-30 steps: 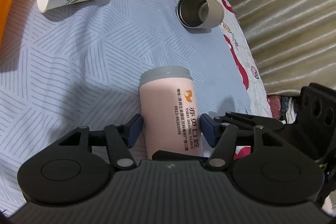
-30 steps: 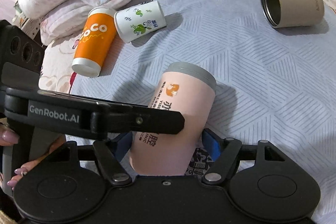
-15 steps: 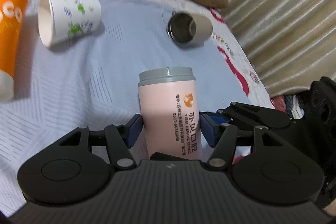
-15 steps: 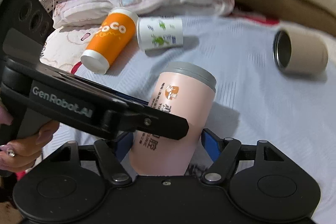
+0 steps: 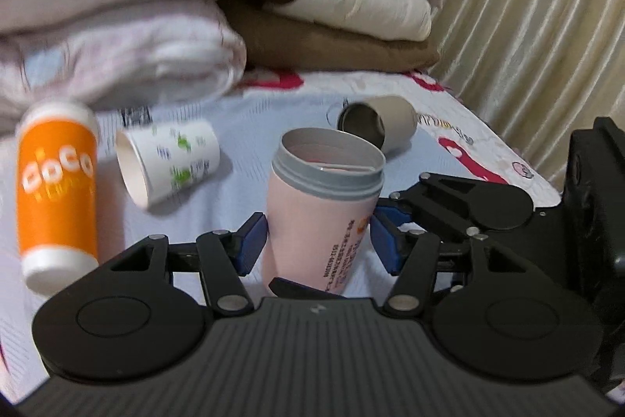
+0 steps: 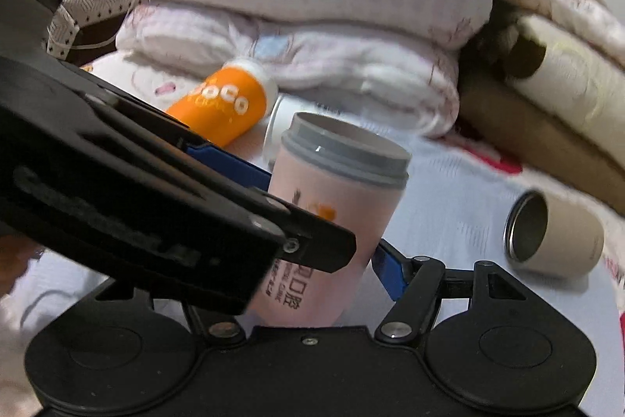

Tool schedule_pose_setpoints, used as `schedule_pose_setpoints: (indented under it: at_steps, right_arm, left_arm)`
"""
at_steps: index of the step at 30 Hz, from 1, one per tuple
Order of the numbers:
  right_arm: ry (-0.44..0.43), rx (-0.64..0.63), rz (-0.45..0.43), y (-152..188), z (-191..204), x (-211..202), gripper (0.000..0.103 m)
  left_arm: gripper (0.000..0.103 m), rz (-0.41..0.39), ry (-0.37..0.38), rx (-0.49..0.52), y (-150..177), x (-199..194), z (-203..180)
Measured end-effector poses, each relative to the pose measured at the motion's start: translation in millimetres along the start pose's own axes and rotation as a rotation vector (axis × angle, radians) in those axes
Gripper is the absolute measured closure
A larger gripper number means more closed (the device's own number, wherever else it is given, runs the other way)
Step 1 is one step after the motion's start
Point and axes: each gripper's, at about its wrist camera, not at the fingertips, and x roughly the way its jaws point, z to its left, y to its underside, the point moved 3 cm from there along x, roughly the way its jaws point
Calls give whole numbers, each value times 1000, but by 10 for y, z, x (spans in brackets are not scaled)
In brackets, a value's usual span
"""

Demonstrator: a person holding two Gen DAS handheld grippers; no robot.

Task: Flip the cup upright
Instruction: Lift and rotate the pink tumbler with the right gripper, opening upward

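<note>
Pink cup (image 5: pixel 320 217): stands nearly upright on the pale blue sheet (image 5: pixel 250 127), grey-rimmed mouth up and open, body leaning a little; in the right wrist view (image 6: pixel 332 217) it tilts toward the right.
Left gripper (image 5: pixel 318 239): blue pads sit either side of the cup's lower body, the left pad touching or almost touching, the right pad with a thin gap; I judge it a light clasp at most, and whether it truly grips I cannot tell.
Right gripper (image 6: pixel 324 284): one blue pad shows at the cup's right flank, the other is hidden behind the left tool's black body, so how firmly it bears on the cup I cannot tell.
Progress: the turn looks all but done, since the mouth faces up and the base seems down on the bedding; the base itself is hidden by the tools.
Left to do: settle the cup flat, then let go with both tools without tipping it.
Risk: soft bedding gives a poor footing, so a lean could topple it at release.
Orange cup (image 5: pixel 58 194): lies to the left, well apart.
Paper cup (image 5: pixel 168 163): on its side, mouth toward the camera, between orange cup and pink cup.
Beige tumbler (image 5: pixel 377 124): on its side just behind the pink cup, steel inside showing.
Folded quilts (image 5: pixel 117 26): stacked at the back.
Curtain (image 5: pixel 539 26): hangs at the right.
In the way: nothing touches the cup; the two tools crowd each other.
</note>
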Motion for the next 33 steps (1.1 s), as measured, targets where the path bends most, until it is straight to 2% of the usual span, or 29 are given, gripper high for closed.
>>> schedule_pose_setpoints:
  at_steps: [4, 10, 14, 18, 24, 29, 33]
  right_arm:
    - [38, -61, -82, -55, -7, 33, 30]
    - [116, -192, -149, -69, -19, 148, 30]
    - [128, -165, -189, -111, -30, 94, 30]
    - [105, -136, -156, -134, -101, 205, 31]
    - [98, -138, -98, -46, -107, 395, 31]
    - [112, -144, -122, 11, -84, 381, 31]
    - [120, -157, -122, 25, -51, 371, 30]
  left_arm:
    - [46, -42, -25, 44, -83, 22, -10]
    - [46, -104, 4, 52, -132, 65, 67]
    - [45, -114, 7, 57, -168, 56, 91]
    - [46, -93, -2, 55, -124, 162, 131]
    - [45, -75, 28, 24, 17, 261, 212]
    - [46, -78, 45, 21, 35, 253, 235]
    - [43, -48, 67, 10, 39, 247, 252]
